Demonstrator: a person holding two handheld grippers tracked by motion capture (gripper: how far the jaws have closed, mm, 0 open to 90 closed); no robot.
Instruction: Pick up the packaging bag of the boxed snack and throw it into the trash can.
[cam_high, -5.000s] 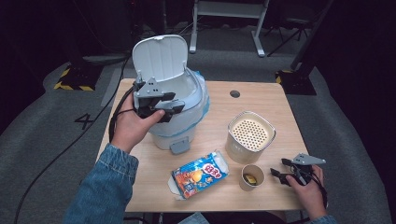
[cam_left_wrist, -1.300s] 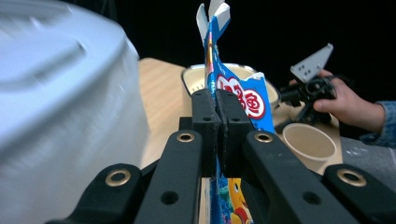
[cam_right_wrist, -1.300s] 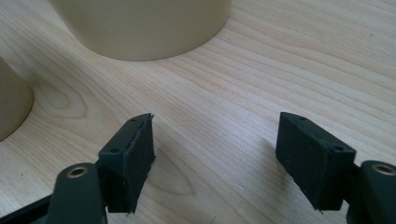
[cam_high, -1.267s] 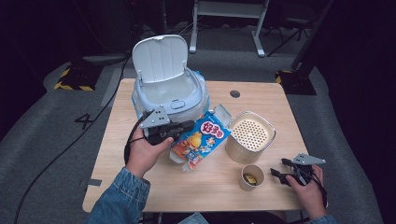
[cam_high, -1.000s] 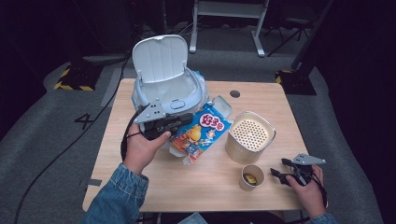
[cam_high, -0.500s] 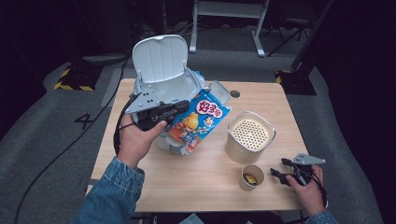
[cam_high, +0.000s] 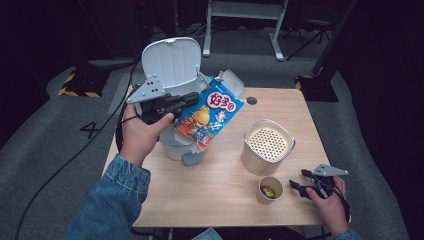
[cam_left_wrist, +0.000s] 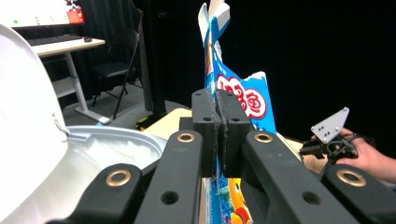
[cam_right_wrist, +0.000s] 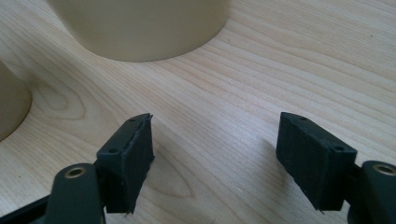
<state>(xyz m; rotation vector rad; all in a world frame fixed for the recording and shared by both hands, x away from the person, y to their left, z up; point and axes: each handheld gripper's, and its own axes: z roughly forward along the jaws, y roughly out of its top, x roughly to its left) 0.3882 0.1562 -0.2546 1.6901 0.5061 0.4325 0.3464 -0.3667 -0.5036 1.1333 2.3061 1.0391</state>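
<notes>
While right tongs (cam_high: 296, 180) rest open, left tongs (cam_high: 192, 98) clamping snack box (cam_high: 210, 117), lifted higher over bin (cam_high: 172, 140).

You can read white Chinese characters in a red oval on the blue snack box (cam_high: 210, 116); they look like 好多鱼, though the high view is too coarse to be certain. The left gripper view shows part of the same red-and-white lettering on the box (cam_left_wrist: 243, 95), cut off by the jaws. On the grey floor (cam_high: 50, 165) left of the table you can read a painted "4" (cam_high: 90, 129).
</notes>
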